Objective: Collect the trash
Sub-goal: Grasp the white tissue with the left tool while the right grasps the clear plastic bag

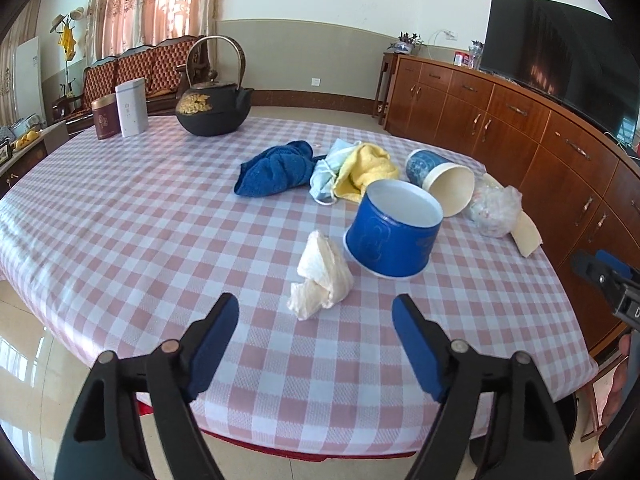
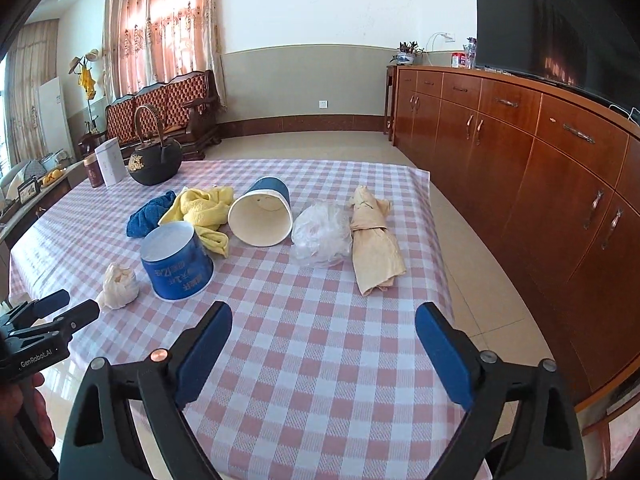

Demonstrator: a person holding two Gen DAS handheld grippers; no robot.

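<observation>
On the checked tablecloth (image 1: 120, 216) lie a crumpled white tissue (image 1: 320, 286) (image 2: 118, 284), an upside-down blue paper bowl (image 1: 394, 232) (image 2: 176, 262), a tipped blue cup with a cream inside (image 1: 444, 186) (image 2: 262, 216), a clear plastic bag (image 1: 494, 210) (image 2: 320, 236) and a crumpled tan paper (image 2: 374, 250) (image 1: 526, 232). My left gripper (image 1: 316, 316) is open, just short of the tissue. My right gripper (image 2: 324, 324) is open and empty above bare cloth, in front of the bag and the tan paper.
A blue towel (image 1: 276, 170), a yellow towel (image 1: 366, 170) and a pale face mask (image 1: 326, 180) lie mid-table. A black iron kettle (image 1: 214, 108) and two tins (image 1: 120, 114) stand at the far side. A wooden sideboard (image 2: 540, 176) with a TV runs along the right.
</observation>
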